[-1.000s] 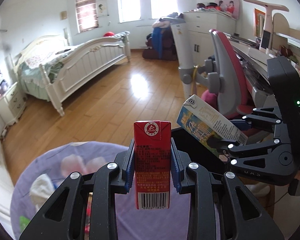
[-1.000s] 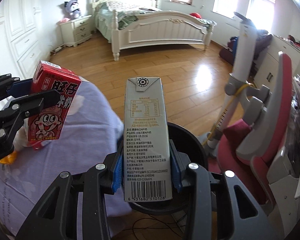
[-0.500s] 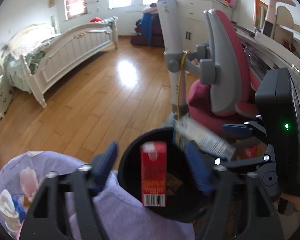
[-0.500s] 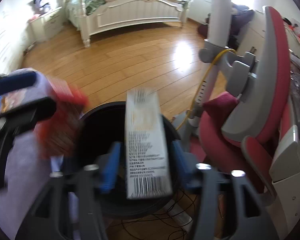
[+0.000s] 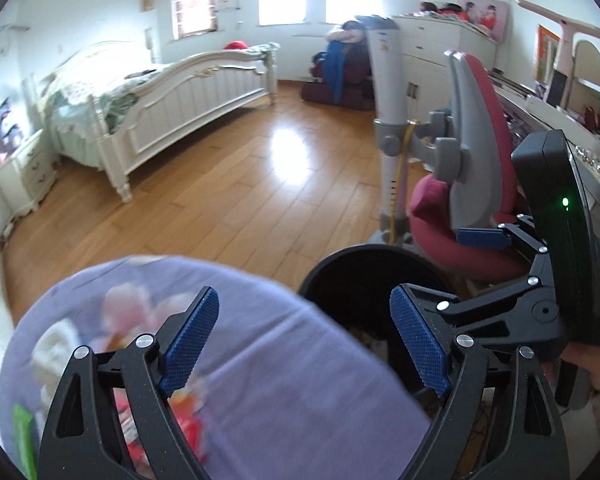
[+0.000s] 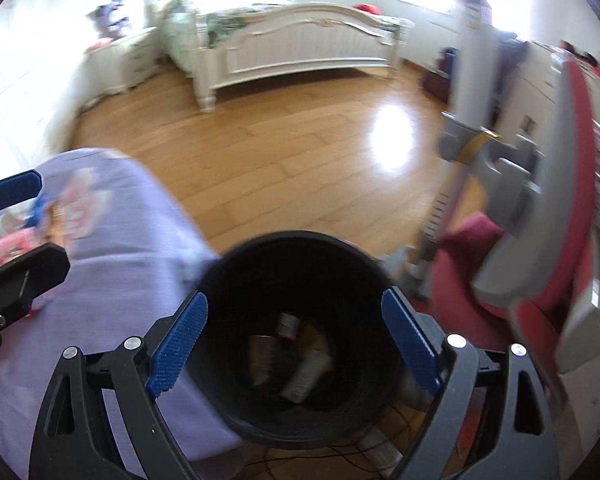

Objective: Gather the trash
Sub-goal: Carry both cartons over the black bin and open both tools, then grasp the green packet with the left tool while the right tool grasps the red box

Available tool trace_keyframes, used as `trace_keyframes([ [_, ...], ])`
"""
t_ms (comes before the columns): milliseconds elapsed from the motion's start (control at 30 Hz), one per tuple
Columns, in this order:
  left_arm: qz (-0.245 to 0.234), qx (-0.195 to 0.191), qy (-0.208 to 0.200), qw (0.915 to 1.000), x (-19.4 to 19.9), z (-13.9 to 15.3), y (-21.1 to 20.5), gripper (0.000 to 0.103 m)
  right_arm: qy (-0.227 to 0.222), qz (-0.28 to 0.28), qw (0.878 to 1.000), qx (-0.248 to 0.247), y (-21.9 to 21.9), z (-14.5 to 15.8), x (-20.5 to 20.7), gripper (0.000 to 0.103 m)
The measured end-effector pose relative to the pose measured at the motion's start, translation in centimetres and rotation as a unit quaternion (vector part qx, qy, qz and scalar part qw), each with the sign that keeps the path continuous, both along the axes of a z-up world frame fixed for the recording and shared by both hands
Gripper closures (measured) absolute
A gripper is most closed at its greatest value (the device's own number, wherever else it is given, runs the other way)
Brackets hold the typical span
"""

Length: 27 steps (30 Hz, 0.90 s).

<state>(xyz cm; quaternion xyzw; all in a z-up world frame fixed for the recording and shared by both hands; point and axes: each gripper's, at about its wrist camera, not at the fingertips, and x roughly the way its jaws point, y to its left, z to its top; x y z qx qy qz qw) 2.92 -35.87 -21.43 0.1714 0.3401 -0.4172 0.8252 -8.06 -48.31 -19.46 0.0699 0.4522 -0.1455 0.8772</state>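
cartons (image 6: 300, 376) lie inside black bin (image 6: 236, 268).

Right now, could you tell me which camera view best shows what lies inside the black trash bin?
The right wrist view: it looks down into the black trash bin, showing cartons on its bottom. The left wrist view catches only its rim and dark upper wall, partly behind the purple cloth.

Black bin (image 6: 300, 420), lilac floral-print cloth (image 5: 284, 368), blue cross-hatched tool pads (image 6: 178, 350), honey-brown plank floor (image 5: 240, 184).
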Motion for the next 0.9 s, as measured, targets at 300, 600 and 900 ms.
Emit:
trace_keyframes([
  [300,0.129,0.051,-0.033,0.9897,3.0,0.7,19.4,0.017,0.015,0.183,0.983,0.017,12.6,0.5,5.3,0.015],
  [600,0.24,0.099,0.001,0.9657,9.2,-2.1,34.9,0.017,0.053,0.264,0.963,0.022,19.0,-0.5,9.4,0.025],
  [900,0.221,0.106,0.063,0.9675,14.4,-6.1,36.0,0.017,0.096,0.291,0.951,0.029,21.2,-2.6,12.0,0.026],
])
